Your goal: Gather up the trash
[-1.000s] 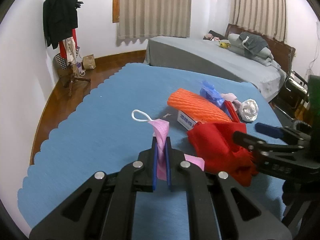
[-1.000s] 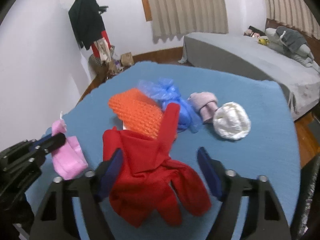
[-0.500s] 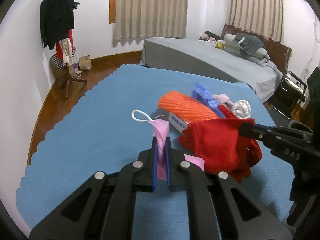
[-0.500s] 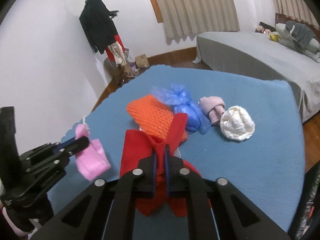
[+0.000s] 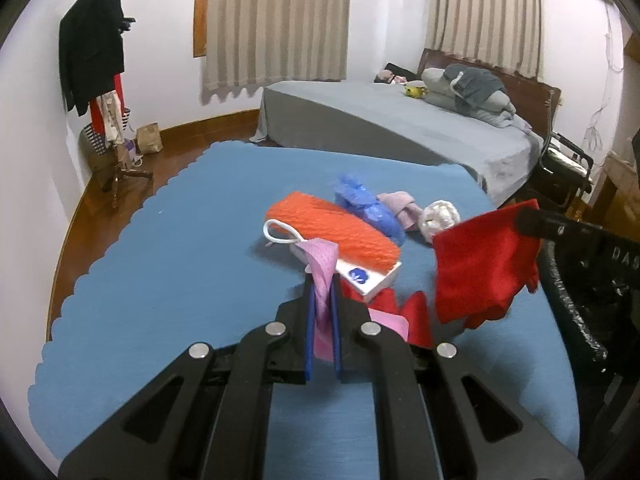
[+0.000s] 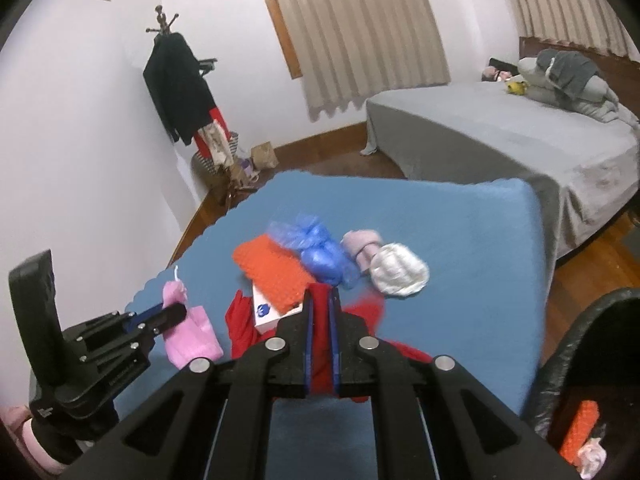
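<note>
My left gripper (image 5: pixel 322 280) is shut on a pink face mask (image 5: pixel 320 264) with a white ear loop, held above the blue table (image 5: pixel 180 248); the mask also shows in the right wrist view (image 6: pixel 192 328). My right gripper (image 6: pixel 321 300) is shut on a red cloth (image 6: pixel 320 344), lifted off the table; in the left wrist view the red cloth (image 5: pixel 484 264) hangs from it at the right. On the table lie an orange foam net (image 5: pixel 336 232) over a white box (image 5: pixel 368 278), a blue plastic bag (image 5: pixel 366 208), a pink roll (image 5: pixel 400 208) and a white crumpled wad (image 5: pixel 440 218).
A black trash bag (image 6: pixel 580 352) stands open at the right, with an orange net piece (image 6: pixel 580 428) inside. A grey bed (image 5: pixel 400 128) lies behind the table. A coat rack (image 5: pixel 100 64) stands at the left wall.
My right gripper closed on the red cloth and lifted it up and to the right off the table. My left gripper rose a little, still holding the pink mask.
</note>
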The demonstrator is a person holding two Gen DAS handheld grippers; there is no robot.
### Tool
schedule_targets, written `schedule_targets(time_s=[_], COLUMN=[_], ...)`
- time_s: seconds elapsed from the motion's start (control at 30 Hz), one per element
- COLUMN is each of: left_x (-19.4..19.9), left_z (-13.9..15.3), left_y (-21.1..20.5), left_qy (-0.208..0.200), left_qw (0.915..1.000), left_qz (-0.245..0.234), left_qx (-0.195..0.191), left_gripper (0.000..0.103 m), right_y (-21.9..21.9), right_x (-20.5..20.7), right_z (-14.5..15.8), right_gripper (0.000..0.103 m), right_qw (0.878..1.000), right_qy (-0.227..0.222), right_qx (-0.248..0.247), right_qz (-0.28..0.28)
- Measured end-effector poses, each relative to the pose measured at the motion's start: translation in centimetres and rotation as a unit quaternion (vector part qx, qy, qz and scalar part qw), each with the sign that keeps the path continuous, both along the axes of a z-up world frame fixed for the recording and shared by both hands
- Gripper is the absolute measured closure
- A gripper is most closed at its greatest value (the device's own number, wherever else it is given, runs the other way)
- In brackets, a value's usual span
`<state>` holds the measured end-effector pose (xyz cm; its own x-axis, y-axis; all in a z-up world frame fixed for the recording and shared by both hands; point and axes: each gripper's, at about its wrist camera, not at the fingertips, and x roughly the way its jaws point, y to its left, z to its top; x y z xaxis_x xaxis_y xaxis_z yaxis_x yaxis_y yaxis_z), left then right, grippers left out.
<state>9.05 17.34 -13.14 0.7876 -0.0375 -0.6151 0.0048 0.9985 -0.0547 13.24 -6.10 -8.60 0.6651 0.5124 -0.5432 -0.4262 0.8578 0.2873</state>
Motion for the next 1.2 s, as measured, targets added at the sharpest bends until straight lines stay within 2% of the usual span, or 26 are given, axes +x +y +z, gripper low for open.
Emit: schedule_targets(time_s=[0.17, 0.3, 0.47, 0.7, 0.8, 0.87, 0.93, 0.97, 1.03, 1.1, 1.13, 1.2], left_x=[0.0, 0.1, 0.1, 0.1, 0.2, 0.2, 0.2, 0.1, 0.0, 0.1, 0.1, 0.2], left_z=[0.7, 0.9, -0.3, -2.0, -2.5, -2.5, -2.5, -2.5, -2.6, -2.7, -2.7, -2.7], left_y=[-1.0, -2.3, -3.3, -3.4, -3.0, -2.8, -2.7, -2.6, -2.5, -2.3, -2.4, -2.5], left_qy=[-0.007, -0.009, 0.003, 0.025, 0.03, 0.031, 0.031, 0.031, 0.031, 0.033, 0.033, 0.033], left_qw=[0.9999, 0.9996, 0.9994, 0.9989, 0.9989, 0.9989, 0.9989, 0.999, 0.999, 0.999, 0.999, 0.999], left_qz=[-0.014, -0.025, -0.035, -0.038, -0.034, -0.033, -0.033, -0.032, -0.031, -0.029, -0.028, -0.028], left_qx=[-0.001, -0.001, 0.003, 0.012, 0.009, 0.009, 0.009, 0.01, 0.01, 0.008, 0.008, 0.008], left_gripper=[0.097, 0.097, 0.097, 0.097, 0.097, 0.097, 0.097, 0.097, 0.097, 0.097, 0.097, 0.097], right_y=[-1.3, -2.0, -1.6, -1.3, -1.0, -0.8, -0.9, -0.9, -1.0, -0.8, -0.6, -0.1], right_x=[-0.4, -0.5, -0.1, -0.1, -0.3, -0.3, -0.2, -0.2, -0.1, 0.3, 0.5, 0.8], right_z=[0.8, 0.4, -1.9, -6.3, -7.3, -7.8, -8.1, -8.3, -8.5, -8.9, -9.2, -9.8], right_gripper=[0.096, 0.096, 0.096, 0.095, 0.087, 0.069, 0.06, 0.051, 0.04, 0.038, 0.034, 0.033], right_qw=[1.0, 1.0, 1.0, 0.997, 0.996, 0.995, 0.994, 0.994, 0.993, 0.993, 0.992, 0.991], right_qy=[-0.008, -0.003, 0.02, 0.075, 0.087, 0.09, 0.093, 0.094, 0.093, 0.097, 0.103, 0.109], right_qx=[0.007, 0.007, -0.003, -0.018, -0.028, -0.041, -0.051, -0.053, -0.058, -0.061, -0.065, -0.069], right_qz=[-0.011, -0.015, -0.016, -0.007, -0.002, -0.01, -0.019, -0.025, -0.035, -0.035, -0.034, -0.029])
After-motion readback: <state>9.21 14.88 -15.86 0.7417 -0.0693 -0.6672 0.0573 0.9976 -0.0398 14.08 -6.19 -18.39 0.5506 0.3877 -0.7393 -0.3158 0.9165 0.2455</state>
